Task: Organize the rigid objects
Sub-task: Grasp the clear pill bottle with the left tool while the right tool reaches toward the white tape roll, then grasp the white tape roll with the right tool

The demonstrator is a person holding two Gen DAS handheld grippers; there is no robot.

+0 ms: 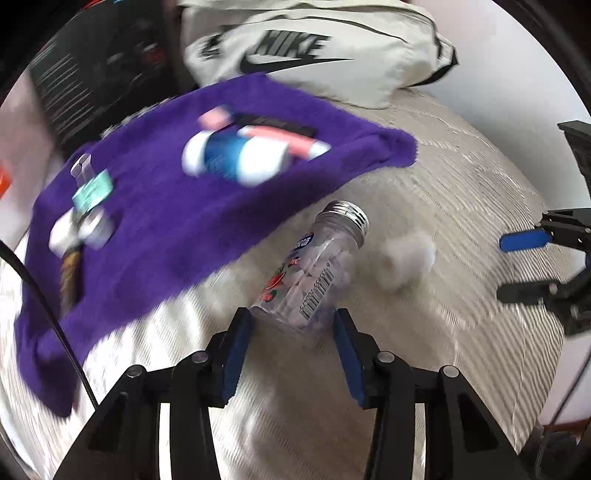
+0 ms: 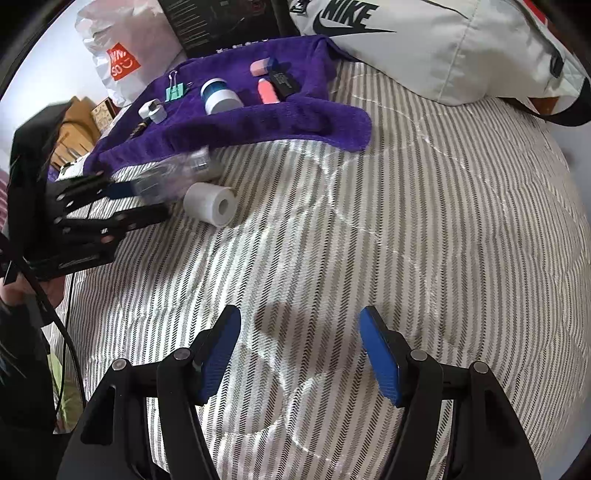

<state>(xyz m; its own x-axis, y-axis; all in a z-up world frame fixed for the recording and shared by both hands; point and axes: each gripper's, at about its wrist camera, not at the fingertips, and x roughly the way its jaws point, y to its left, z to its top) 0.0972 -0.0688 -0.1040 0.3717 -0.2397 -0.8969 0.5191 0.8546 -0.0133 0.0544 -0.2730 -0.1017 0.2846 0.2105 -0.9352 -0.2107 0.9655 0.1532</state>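
A clear plastic bottle (image 1: 314, 266) with a silver screw cap and white tablets inside lies slanted over the striped bedding. My left gripper (image 1: 291, 321) is shut on its base. In the right wrist view that bottle (image 2: 170, 173) is blurred in the left gripper (image 2: 147, 199). A purple towel (image 1: 166, 206) carries a blue and white jar (image 1: 236, 155), a pink tube (image 1: 291, 142), a teal binder clip (image 1: 92, 188) and a small white piece (image 1: 81, 232). A white roll (image 2: 212, 203) lies on the bedding just off the towel. My right gripper (image 2: 299, 325) stands open over bare bedding.
A white Nike bag (image 2: 443, 44) lies behind the towel (image 2: 258, 118), with a black box (image 2: 221, 26) and a white plastic bag (image 2: 118, 55) at the back left. A person's hand (image 2: 22, 291) holds the left gripper. Striped bedding (image 2: 406, 221) stretches right.
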